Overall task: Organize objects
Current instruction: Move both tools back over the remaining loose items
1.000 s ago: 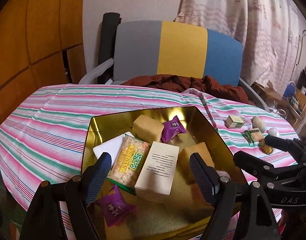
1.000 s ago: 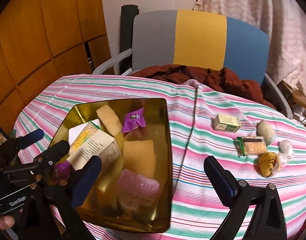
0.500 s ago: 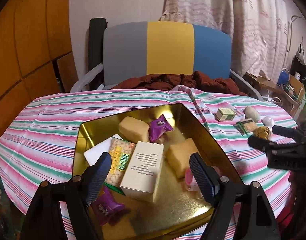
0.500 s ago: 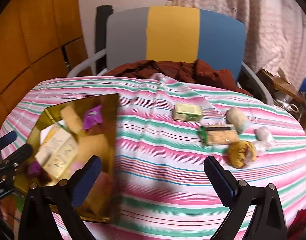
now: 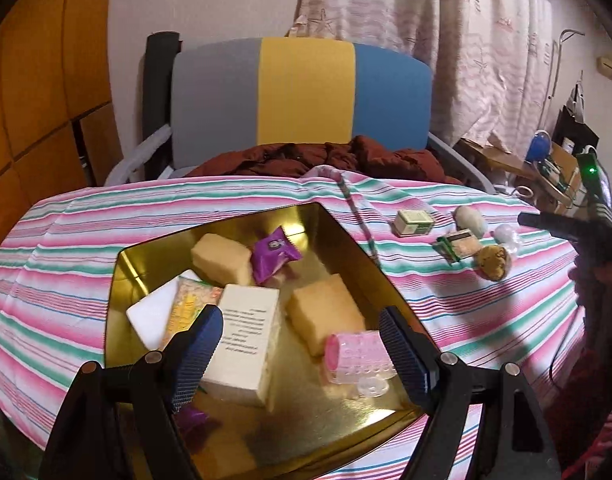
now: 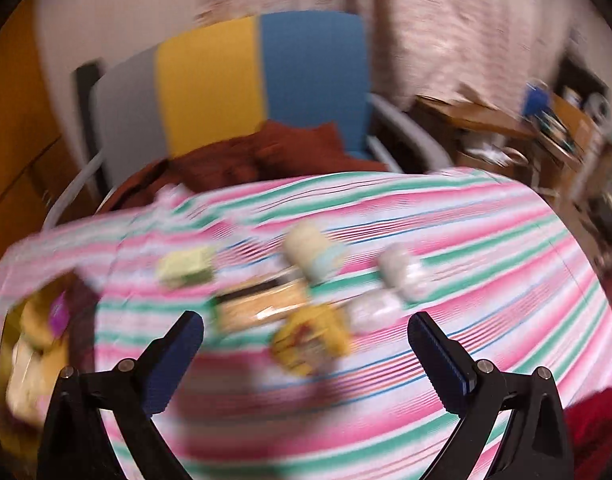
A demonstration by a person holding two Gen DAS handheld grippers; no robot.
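Note:
A gold tin [image 5: 144, 254] sits on the striped tablecloth and holds a white box [image 5: 246, 340], two yellow sponges, a purple packet [image 5: 274, 254], a pink roller [image 5: 357, 356] and other small packs. My left gripper [image 5: 302, 354] hangs open over the tin with nothing between its fingers. To the right, loose items lie on the cloth: a small green box [image 5: 413, 223], a flat snack pack [image 6: 262, 304], a yellow-brown ball [image 6: 311, 338], a pale roll [image 6: 311, 254] and clear wraps. My right gripper [image 6: 306, 354] is open just in front of the ball. The right wrist view is blurred.
A grey, yellow and blue chair [image 5: 302, 96] with a dark red garment [image 5: 317, 158] stands behind the table. A cluttered desk [image 5: 545, 160] sits at the far right. A hand on the right gripper's handle [image 5: 597, 236] shows at the left view's right edge. Bare cloth lies left of the tin.
My right gripper has swung right, away from the tin, and now faces the loose items. My left gripper has pulled back slightly; the pink roller now shows in the tin.

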